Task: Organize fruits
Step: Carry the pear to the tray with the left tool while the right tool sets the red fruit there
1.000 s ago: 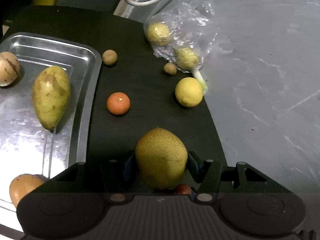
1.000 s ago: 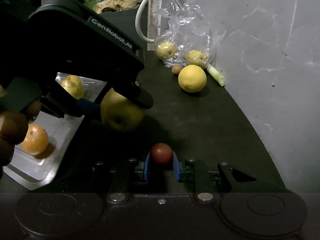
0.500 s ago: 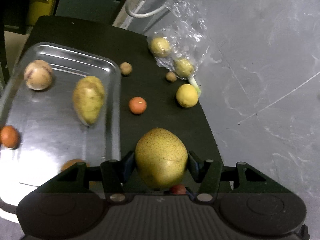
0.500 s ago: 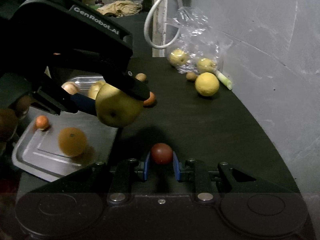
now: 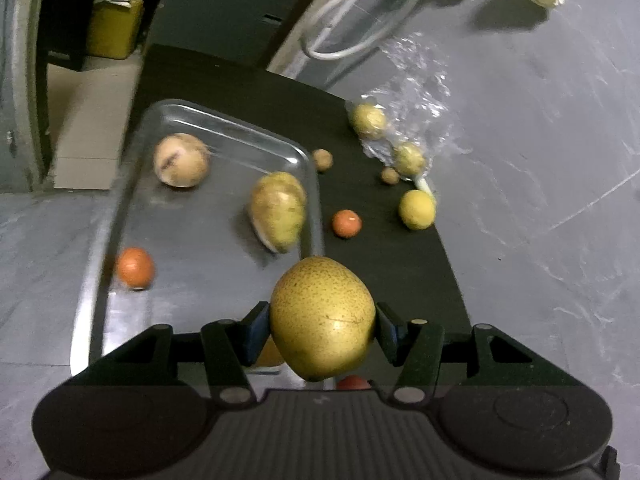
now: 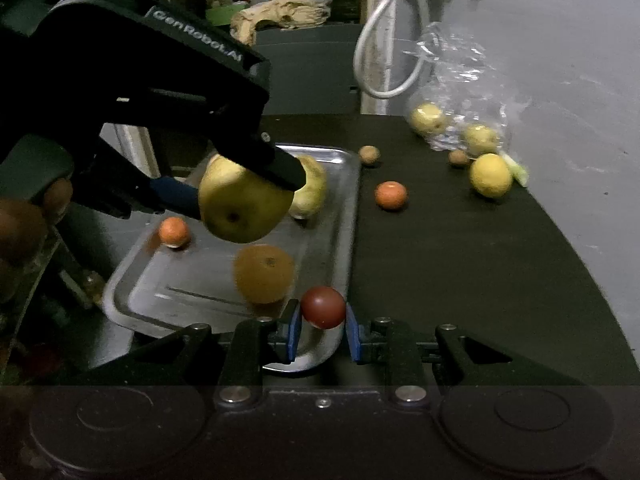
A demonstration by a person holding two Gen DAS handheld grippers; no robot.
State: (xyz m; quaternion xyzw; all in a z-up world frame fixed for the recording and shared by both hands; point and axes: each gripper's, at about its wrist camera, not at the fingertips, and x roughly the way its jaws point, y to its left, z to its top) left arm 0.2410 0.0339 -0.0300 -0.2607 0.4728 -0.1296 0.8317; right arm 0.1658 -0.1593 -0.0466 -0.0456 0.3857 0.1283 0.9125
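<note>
Gripping speckled pear crosswise, left fingers closed, calyx down; right fingers clamp small red fruit.

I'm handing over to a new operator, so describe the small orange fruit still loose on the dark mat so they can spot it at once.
Start at the shiny metal tray and look just past its right rim onto the dark mat. The small round orange fruit lies there alone, between the tray and the larger yellow round fruit. It is the only orange fruit lying off the tray.
</note>
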